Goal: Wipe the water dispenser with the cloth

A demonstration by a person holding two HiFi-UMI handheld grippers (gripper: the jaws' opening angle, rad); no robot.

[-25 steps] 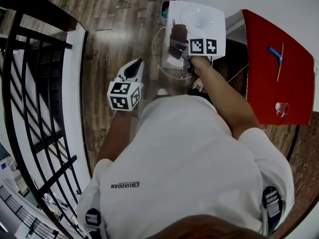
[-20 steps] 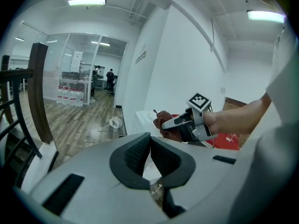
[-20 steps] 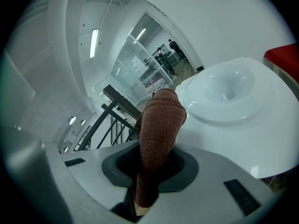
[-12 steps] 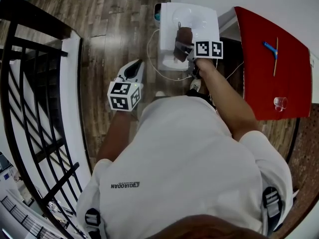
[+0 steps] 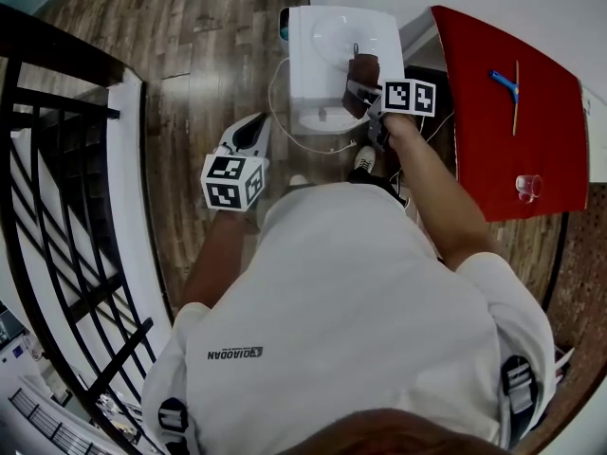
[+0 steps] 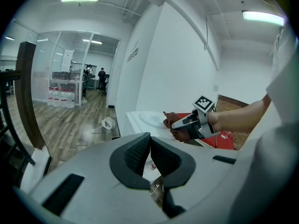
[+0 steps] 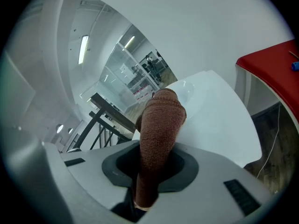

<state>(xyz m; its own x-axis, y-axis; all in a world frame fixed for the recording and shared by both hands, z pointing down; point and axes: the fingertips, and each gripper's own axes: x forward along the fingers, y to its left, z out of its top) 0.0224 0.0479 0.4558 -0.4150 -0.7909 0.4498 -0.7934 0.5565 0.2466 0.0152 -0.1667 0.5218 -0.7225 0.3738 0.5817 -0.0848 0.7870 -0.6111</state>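
The white water dispenser point(image 5: 327, 45) stands on the wooden floor ahead of me; its flat top point(image 7: 219, 120) fills the right gripper view. My right gripper point(image 5: 365, 91) is shut on a folded brown cloth point(image 7: 156, 139), and the cloth's free end point(image 5: 363, 69) lies on the right part of the dispenser's top. My left gripper point(image 5: 252, 133) hangs over the floor to the left of the dispenser, jaws shut with nothing between them. In the left gripper view the cloth point(image 6: 177, 125) and the right gripper point(image 6: 192, 124) show beyond the dispenser point(image 6: 145, 120).
A red table point(image 5: 507, 102) stands right of the dispenser, carrying a blue pen point(image 5: 504, 83), a thin stick and a small glass point(image 5: 527, 188). A white cable point(image 5: 285, 121) loops on the floor by the dispenser. A black railing point(image 5: 66, 197) runs along my left.
The right gripper has slid the cloth toward the right side of the dispenser's top. The left gripper has stayed where it was.
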